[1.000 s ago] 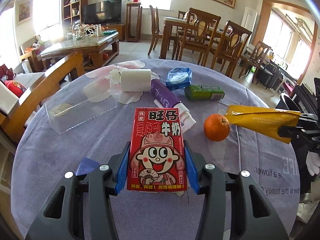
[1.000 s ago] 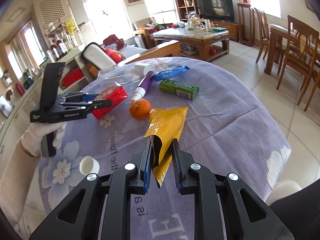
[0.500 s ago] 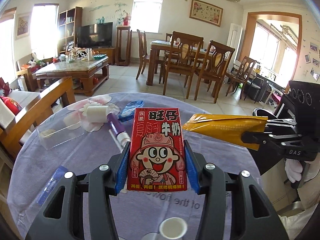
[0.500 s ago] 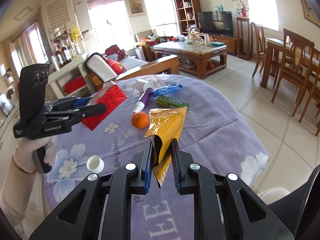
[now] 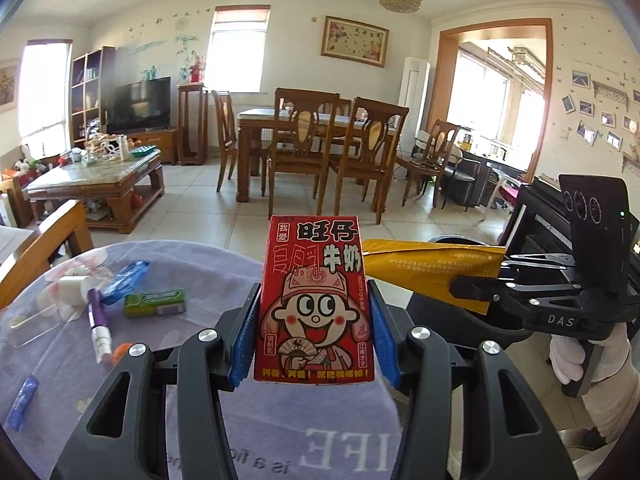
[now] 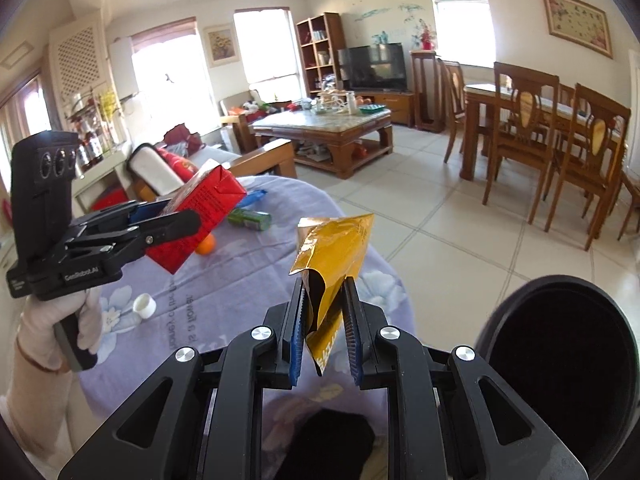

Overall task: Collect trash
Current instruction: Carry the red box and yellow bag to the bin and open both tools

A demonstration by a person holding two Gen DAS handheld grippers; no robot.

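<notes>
Both tools now raised off the table [image 5: 280, 432], left tool [image 5: 314, 320] clamping red carton [image 5: 316, 300], right tool [image 6: 326, 332] clamping yellow pouch [image 6: 332, 248], beside black bin [image 6: 560, 360].

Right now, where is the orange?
The orange sits on the purple table, mostly hidden behind the red carton in the right wrist view, near the green gum pack. In the left wrist view it peeks out lower left beside the white-tipped tube.

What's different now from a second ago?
Both grippers have lifted off the table and swung toward the black bin. The left gripper still clamps the red carton; the right gripper still pinches the yellow packet. The rest stays on the table.
</notes>
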